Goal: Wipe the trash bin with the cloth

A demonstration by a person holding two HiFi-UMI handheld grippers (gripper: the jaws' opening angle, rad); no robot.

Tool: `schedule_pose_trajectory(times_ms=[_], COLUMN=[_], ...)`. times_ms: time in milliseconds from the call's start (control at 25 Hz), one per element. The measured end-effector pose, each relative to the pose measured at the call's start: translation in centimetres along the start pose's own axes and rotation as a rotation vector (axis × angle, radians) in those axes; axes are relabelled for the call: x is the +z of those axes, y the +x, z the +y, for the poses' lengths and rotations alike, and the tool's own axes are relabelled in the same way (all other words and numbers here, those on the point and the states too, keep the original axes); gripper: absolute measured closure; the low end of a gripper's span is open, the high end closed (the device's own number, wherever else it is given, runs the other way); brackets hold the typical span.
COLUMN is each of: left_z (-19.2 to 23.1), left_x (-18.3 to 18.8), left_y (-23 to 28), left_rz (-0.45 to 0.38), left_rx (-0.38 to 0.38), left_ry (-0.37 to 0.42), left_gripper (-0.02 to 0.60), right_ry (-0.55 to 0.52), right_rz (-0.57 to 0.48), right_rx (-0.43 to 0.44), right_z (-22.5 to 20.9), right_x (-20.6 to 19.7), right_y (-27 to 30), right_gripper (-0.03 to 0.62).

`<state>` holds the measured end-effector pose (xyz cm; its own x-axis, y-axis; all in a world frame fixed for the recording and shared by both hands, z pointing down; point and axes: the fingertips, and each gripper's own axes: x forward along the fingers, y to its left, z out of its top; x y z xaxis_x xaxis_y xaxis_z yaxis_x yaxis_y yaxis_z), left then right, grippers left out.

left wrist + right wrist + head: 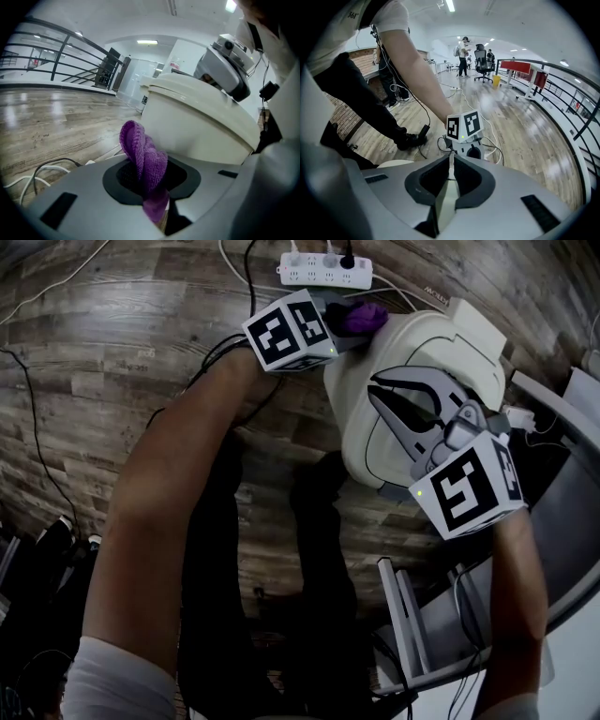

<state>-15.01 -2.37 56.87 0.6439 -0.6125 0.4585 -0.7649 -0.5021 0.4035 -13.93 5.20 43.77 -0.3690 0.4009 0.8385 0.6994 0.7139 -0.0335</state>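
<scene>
1. Left claw (345, 322), seen from the head camera, is gripping the purple cloth (367, 315) and holding it at the far edge of the cream bin (412, 343). A white power strip (326, 271) is lying on the wood floor (141, 324) just beyond them. I am watching the right claw (377, 390) reaching across the bin's top from the near side, its grey jaws lying over the lid.

2. Looking through the left gripper view, I am seeing the left claw (150, 180) closed on the cloth (140, 150). The cloth is bunching up and sticking out between the dark pads. The bin (197, 126) is rising right behind it, with the cloth just beside the bin's side wall; I cannot tell whether the two are touching. The right claw (213, 79) is sitting up on the bin's lid. A white cable (28, 178) is trailing over the floor at the left.

3. Looking through the right gripper view, I am seeing the right claw (451, 180) nearly closed. Its pads are pinching a thin cream edge of the bin (446, 201). The left claw (471, 147) is showing just beyond the jaws, with its marker cube on top. Behind it the floor (525, 131) is stretching away beside a black railing (567, 89).
</scene>
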Motion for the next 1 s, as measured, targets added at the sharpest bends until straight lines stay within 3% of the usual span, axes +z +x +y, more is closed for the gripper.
schedule_pose_trajectory(times_ms=[280, 680, 1000], left_z=[-3.1, -7.0, -10.9], left_x=[-1.4, -3.3, -7.2], left_y=[-0.8, -1.7, -1.2], left_rz=[-0.015, -0.033, 0.057], left_rx=[-0.026, -0.066, -0.055], left_ry=[0.014, -0.038, 0.089], left_gripper=[0.497, 0.474, 0.492], right_ry=[0.007, 0.032, 0.043], right_rz=[0.008, 0.023, 0.056], right_rx=[0.011, 0.006, 0.009], right_z=[0.0, -0.2, 0.1], right_x=[0.0, 0.0, -0.2], right_y=[0.1, 0.3, 0.5], right_gripper=[0.559, 0.559, 0.559])
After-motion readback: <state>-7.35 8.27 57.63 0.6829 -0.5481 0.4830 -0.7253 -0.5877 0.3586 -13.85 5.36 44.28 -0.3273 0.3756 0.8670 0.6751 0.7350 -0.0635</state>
